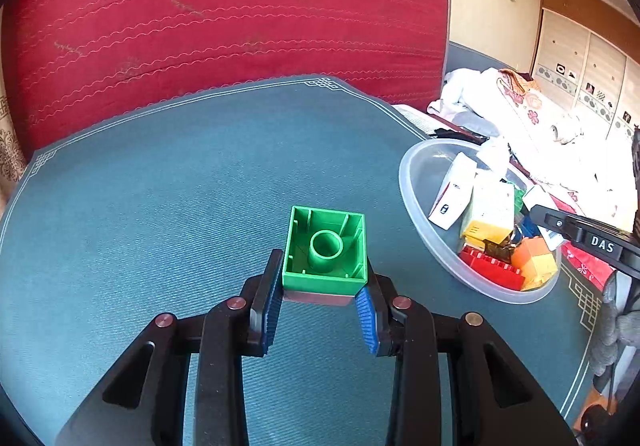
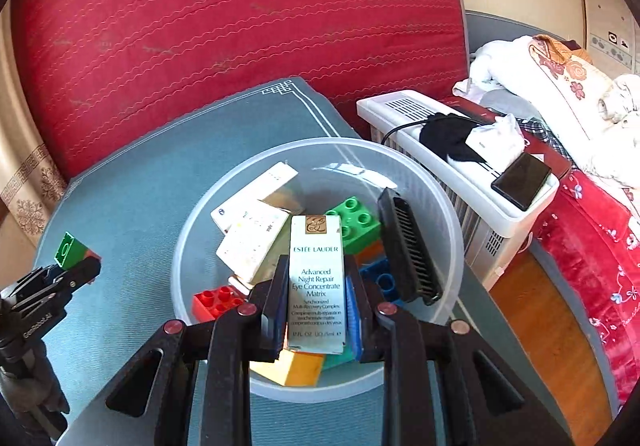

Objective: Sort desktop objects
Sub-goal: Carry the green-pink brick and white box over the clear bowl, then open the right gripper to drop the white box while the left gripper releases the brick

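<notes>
Left fingers [image 1: 322, 300] clamping green block [image 1: 326, 252], right fingers [image 2: 316, 310] pinching Estée Lauder box [image 2: 316, 282], heater [image 2: 460, 166] only rightward.

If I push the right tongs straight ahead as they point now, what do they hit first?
Probably the green building block in the clear plastic bowl, just beyond the Estee Lauder box held by the right tongs; depth is uncertain.

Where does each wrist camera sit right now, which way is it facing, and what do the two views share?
Left wrist: sits behind the left tongs, facing across the teal mat toward the red cushion; its own fingers clamp a green block.
Right wrist: sits behind the right tongs, looking down into the clear bowl; its fingers clamp an Estee Lauder box.
Shared: bowl, mat, cushion, green block; each view also catches the other tongs at its edge.
</notes>
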{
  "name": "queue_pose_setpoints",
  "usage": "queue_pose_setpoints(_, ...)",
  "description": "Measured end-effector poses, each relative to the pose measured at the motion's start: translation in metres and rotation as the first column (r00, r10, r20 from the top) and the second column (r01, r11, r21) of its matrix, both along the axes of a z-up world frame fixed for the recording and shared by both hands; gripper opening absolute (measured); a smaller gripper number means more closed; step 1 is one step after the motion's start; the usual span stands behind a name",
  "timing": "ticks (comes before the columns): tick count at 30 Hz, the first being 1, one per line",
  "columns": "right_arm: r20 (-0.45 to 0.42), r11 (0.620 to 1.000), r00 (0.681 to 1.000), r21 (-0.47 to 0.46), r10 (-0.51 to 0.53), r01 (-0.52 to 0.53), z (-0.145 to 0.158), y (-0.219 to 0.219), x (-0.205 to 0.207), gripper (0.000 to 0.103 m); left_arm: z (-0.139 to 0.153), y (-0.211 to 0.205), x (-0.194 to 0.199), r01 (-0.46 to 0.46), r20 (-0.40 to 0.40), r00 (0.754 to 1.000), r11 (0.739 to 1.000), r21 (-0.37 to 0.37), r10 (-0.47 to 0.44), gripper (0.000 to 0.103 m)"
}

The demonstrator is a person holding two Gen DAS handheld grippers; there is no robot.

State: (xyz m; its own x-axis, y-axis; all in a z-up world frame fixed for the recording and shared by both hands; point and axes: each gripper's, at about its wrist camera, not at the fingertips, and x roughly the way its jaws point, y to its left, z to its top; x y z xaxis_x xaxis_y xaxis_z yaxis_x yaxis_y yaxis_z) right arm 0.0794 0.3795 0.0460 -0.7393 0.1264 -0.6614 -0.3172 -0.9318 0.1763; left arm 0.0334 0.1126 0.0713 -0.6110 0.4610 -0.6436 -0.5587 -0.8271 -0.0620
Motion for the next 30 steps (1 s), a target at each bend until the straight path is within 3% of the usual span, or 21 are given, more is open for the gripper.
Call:
queue_pose_setpoints(18, -0.016, 0.998, 0.999, -0.030, 0.049, -0.049, -0.014, 0.028, -0.003, 0.027, 0.011, 0.051, 0.025, 0.118, 0.055, 0.991, 0.992, 0.044, -0.120, 0.036)
queue_pose_setpoints(23, -0.024, 0.996, 0.999, -0.074, 0.040, -0.042, -0.013, 0.035, 0.002, 0.028, 0.009, 0.069, 0.030, 0.158, 0.094, 0.982, 0.985, 0.061, -0.164, 0.036)
queue_pose_setpoints(30, -0.080, 0.996, 0.996, -0.079, 0.026, -0.033, 0.003, 0.039, 0.010, 0.044, 0.006, 0.096, 0.041, 0.220, 0.110, 0.968, 0.974, 0.064, -0.225, 0.036)
